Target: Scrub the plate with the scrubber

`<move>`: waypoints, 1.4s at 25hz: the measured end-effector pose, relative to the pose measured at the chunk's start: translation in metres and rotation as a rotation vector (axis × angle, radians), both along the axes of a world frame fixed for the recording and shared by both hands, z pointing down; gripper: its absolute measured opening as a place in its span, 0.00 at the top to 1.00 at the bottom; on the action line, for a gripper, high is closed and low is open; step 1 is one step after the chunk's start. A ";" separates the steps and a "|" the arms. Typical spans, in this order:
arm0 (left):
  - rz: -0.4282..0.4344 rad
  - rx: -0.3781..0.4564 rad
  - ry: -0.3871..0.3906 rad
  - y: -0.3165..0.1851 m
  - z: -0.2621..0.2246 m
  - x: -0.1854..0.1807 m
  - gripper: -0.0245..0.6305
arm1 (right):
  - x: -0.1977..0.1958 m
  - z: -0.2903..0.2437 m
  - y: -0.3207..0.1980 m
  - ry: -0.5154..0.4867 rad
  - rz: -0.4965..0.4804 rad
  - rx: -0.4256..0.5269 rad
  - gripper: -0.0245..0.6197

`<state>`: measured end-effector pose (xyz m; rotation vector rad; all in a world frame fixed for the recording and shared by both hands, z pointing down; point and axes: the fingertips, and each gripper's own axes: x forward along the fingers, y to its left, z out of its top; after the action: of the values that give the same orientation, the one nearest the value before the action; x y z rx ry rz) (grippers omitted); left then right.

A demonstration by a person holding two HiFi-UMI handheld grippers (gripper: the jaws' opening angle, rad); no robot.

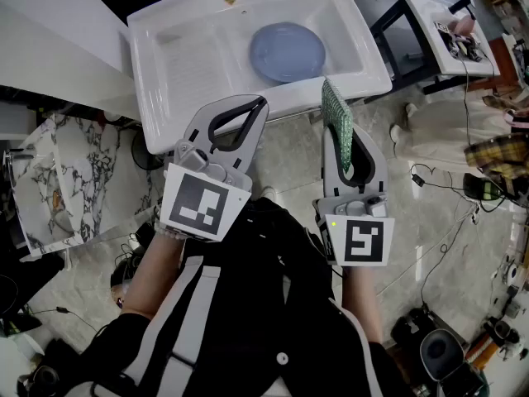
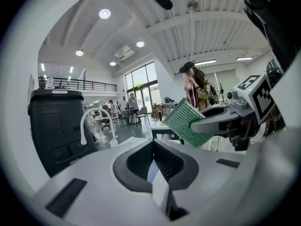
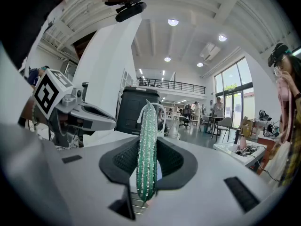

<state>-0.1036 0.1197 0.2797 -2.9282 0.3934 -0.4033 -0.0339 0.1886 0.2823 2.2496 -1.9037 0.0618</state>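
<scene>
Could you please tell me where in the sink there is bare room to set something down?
The basin's left half, between the sink wall and the blue plate, is bare. The right side is crowded: the plate nearly fills it.

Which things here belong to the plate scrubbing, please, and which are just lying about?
Job: plate in the sink; scrubber clamped in the right gripper.
Lying about: black bin; side table; floor cables.

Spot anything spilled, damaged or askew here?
Nothing stands out. The blue plate lies flat in the white sink, the right gripper is clamped on the green scrubber, and the left gripper is shut and empty.
</scene>
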 end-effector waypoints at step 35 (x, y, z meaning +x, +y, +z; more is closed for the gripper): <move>0.047 -0.014 0.045 -0.044 0.003 -0.019 0.96 | -0.001 0.002 -0.031 0.008 0.122 -0.023 0.81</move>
<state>-0.1223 0.0760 0.2827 -2.9583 0.3290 -0.3351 -0.0347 0.1576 0.2841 2.3442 -1.7512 0.0918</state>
